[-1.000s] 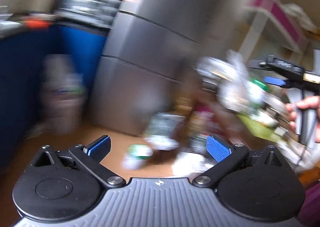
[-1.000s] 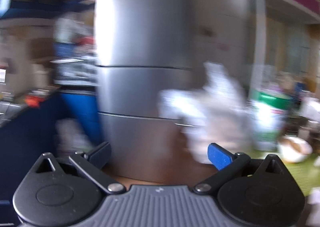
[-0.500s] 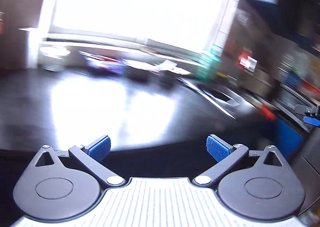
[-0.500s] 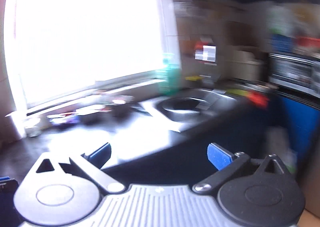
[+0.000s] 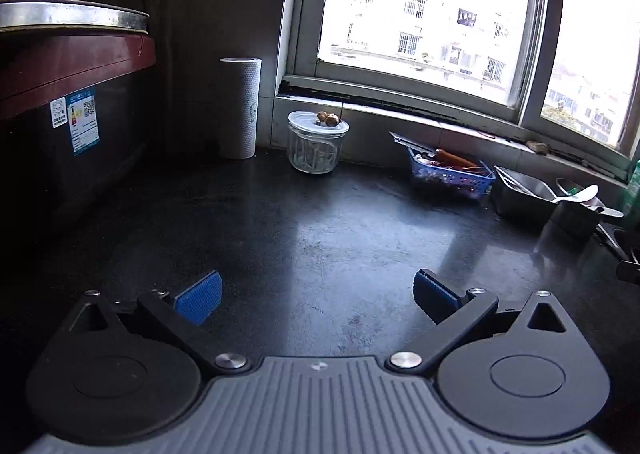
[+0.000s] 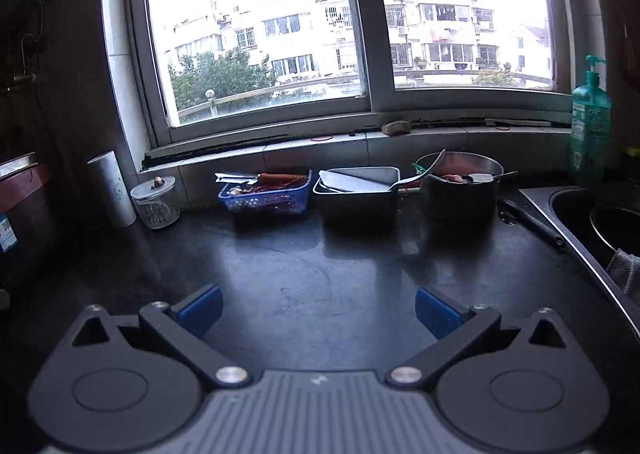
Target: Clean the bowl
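My left gripper (image 5: 316,296) is open and empty above the dark countertop (image 5: 320,225). My right gripper (image 6: 318,312) is open and empty above the same countertop (image 6: 320,266). A steel sink (image 6: 580,209) lies at the far right of the right wrist view, with a round metal bowl (image 6: 616,225) partly visible inside it. A round steel pot (image 6: 460,185) holding utensils stands under the window; it also shows in the left wrist view (image 5: 576,213). A green soap pump bottle (image 6: 590,125) stands behind the sink.
Along the back wall stand a paper towel roll (image 5: 239,107), a lidded glass jar (image 5: 316,141), a blue plastic basket (image 6: 266,193) and a rectangular steel tray (image 6: 356,189). A dark red appliance (image 5: 60,93) stands at the left. A dark utensil (image 6: 532,221) lies by the sink edge.
Both views have swung from a grey fridge and cluttered room round to the counter under the window. The blur has gone and both grippers stay open.
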A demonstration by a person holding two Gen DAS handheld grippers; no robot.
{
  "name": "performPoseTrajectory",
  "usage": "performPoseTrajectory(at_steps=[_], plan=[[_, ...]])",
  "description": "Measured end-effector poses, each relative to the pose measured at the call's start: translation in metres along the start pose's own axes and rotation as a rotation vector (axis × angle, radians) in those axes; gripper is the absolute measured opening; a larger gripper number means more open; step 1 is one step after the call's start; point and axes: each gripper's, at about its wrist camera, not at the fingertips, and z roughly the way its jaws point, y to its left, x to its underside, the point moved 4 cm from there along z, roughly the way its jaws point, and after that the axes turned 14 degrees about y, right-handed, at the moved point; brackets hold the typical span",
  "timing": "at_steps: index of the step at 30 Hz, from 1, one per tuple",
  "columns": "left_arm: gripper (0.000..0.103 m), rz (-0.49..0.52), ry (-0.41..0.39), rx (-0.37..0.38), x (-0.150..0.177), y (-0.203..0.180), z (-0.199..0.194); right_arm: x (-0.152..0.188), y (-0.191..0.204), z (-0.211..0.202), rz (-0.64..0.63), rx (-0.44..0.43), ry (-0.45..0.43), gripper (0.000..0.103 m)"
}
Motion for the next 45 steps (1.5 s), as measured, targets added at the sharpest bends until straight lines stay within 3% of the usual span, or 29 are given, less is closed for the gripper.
performPoseTrajectory(at_steps=[5, 14, 23, 30, 38, 45], plan=[[0.103, 0.059, 0.040, -0.031, -0.006, -0.017, 0.066, -0.019, 0.016, 0.073, -0.052, -0.001, 0.041, 0.103], [0.103, 0.116, 0.094, -0.046, -0.025, -0.003, 0.135, -0.034, 0.011, 0.126, -0.078, 0.023, 0.052, 0.103], [0.103, 0.117, 0.096, -0.037, -0.040, 0.018, 0.156, -0.032, 0.000, 0.154, -0.082, 0.055, 0.085, 0.103], [0.103, 0.126, 0.098, -0.025, -0.043, 0.018, 0.159, -0.026, -0.011, 0.162, -0.035, 0.029, 0.119, 0.103], [0.103, 0.116, 0.098, -0.038, -0.042, 0.018, 0.159, -0.025, 0.004, 0.168, -0.122, 0.095, 0.154, 0.103], [0.103, 0.113, 0.097, -0.039, -0.043, 0.018, 0.160, -0.025, 0.003, 0.170, -0.119, 0.092, 0.154, 0.103]])
